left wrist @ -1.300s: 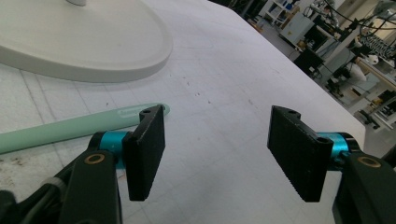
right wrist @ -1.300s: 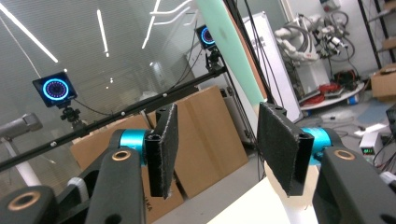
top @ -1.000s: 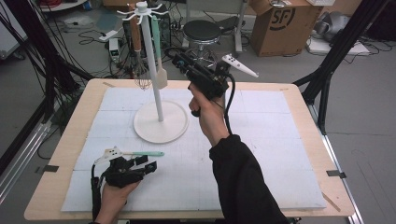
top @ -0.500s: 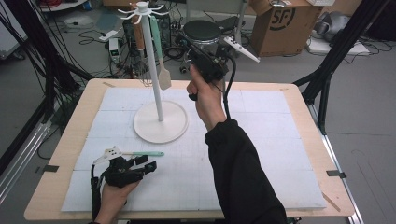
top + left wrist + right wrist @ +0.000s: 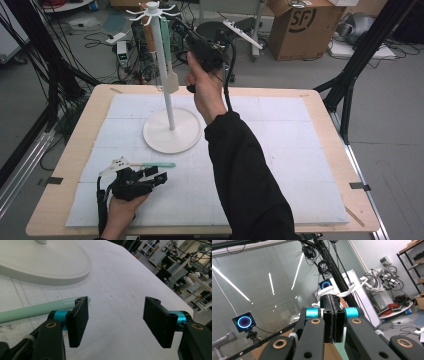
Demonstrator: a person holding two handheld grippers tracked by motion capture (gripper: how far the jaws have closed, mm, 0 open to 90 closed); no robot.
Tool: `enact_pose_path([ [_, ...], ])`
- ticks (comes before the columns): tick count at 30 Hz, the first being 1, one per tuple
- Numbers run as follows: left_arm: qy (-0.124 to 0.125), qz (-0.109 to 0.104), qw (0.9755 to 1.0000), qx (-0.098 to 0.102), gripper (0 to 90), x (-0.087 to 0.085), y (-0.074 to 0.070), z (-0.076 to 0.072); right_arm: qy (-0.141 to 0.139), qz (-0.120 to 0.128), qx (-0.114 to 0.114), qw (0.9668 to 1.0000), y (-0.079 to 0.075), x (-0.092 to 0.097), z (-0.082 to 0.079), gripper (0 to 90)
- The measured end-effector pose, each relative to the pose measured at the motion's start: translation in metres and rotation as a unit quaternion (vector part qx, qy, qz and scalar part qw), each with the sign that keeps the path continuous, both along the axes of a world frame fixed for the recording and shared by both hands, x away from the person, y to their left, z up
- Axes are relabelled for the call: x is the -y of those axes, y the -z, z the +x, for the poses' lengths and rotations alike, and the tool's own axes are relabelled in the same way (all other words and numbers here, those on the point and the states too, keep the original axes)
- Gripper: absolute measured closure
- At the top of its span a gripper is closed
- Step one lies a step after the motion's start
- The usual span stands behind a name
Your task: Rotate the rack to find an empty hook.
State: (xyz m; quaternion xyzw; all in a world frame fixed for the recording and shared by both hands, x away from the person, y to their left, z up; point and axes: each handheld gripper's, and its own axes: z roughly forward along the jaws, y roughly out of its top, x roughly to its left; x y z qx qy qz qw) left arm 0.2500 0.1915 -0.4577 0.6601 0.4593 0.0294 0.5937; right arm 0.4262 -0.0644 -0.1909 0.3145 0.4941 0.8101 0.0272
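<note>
Nearest us, we are resting the left gripper [image 5: 115,320] wide open on the bench [image 5: 280,150], the green utensil [image 5: 152,164] lying beside one jaw. Farther off, our right gripper [image 5: 332,300] has just been closing on nothing by the rack [image 5: 172,131] top, where a spatula [image 5: 170,80] is hanging. Next, we judge, we should be picking up the green utensil.

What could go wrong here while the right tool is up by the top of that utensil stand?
The right tool, jaws shut, sits close to the stand top; a bump could knock the hanging spatula off or tip the stand. The left tool, jaws open, rests beside the green utensil and could nudge it away.
</note>
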Motion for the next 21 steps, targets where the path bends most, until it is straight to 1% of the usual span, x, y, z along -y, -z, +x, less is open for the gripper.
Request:
enact_pose_path([
  [11,0.000,-0.003,1.0000,0.000,37.7,0.000,0.000,0.000,-0.007,-0.012,0.011,0.9998,-0.005,-0.018,-0.005,90.0],
  [12,0.001,-0.002,1.0000,0.001,37.7,0.000,0.000,0.000,-0.009,-0.013,0.009,0.9998,-0.006,-0.020,-0.006,90.0],
  [18,0.004,-0.005,1.0000,0.002,37.6,-0.001,0.000,0.000,-0.015,-0.019,0.012,0.9996,-0.006,-0.035,-0.010,90.0],
  [21,0.003,-0.010,0.9999,0.002,37.8,-0.002,0.000,0.000,-0.016,-0.023,0.009,0.9996,-0.005,-0.042,-0.011,90.0],
])
